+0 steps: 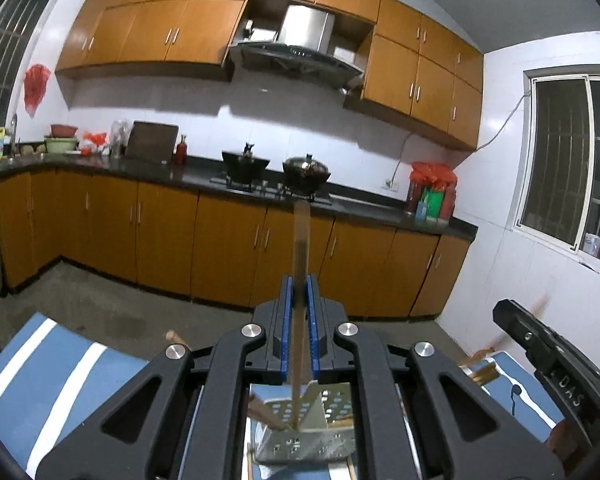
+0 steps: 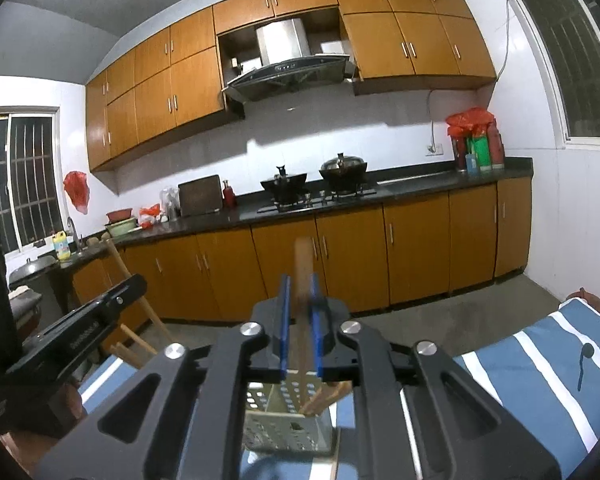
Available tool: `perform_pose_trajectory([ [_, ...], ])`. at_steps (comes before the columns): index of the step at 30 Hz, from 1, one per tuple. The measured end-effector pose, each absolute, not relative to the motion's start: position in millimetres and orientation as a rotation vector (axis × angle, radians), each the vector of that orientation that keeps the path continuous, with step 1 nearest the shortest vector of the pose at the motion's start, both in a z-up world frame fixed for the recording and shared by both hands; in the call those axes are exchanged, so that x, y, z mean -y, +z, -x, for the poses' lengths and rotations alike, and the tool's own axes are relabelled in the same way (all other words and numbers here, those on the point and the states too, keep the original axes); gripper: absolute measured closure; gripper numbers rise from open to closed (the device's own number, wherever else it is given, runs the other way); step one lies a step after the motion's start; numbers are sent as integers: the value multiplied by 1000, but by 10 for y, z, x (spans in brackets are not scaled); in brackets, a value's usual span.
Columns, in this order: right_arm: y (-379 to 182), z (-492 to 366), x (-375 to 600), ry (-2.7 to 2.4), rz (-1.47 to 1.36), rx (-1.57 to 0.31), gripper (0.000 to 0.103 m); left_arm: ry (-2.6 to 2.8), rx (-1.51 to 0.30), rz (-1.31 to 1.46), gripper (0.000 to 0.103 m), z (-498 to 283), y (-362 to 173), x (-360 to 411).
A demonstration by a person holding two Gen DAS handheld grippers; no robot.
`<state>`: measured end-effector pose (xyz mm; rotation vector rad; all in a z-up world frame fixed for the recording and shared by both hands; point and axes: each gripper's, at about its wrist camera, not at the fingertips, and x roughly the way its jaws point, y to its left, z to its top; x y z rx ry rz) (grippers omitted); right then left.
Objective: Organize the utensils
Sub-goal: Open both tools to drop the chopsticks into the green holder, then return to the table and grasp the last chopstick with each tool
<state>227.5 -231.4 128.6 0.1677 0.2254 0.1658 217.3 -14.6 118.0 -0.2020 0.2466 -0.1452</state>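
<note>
Evidently each claw, left (image 1: 300, 300) and right (image 2: 300, 300), clamps a wooden utensil upright to drop into the perforated holder (image 1: 300, 436)

The room light is shining from above, making glare on the white wall tiles (image 1: 300, 120). The windows (image 2: 24, 172) are looking dark. Edges are bending round, and the stick (image 2: 302, 264) is looking blurry.
</note>
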Motion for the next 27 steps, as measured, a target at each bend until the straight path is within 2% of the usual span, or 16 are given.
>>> perform_pose_trajectory([
  [1, 1279, -2257, 2341, 163, -173, -226, 83, -143, -249, 206, 87, -2152, 1178, 114],
  [3, 1270, -2192, 2374, 162, -183, -223, 81, -139, -242, 215, 68, -2095, 1200, 60],
  [10, 1301, -1897, 2535, 147, -201, -211, 76, -133, -205, 207, 63, -1781, 1328, -107],
  [14, 1107, -1704, 2661, 112, -193, -258, 71, -90, -220, 191, 55, -1529, 1225, -264],
  [17, 803, -1661, 2717, 87, -176, -346, 71, -36, -279, 157, 53, -1385, 958, -368],
  [27, -588, -1667, 2455, 116, -139, -756, 71, 21, -658, 115, 53, -1339, -243, -445],
])
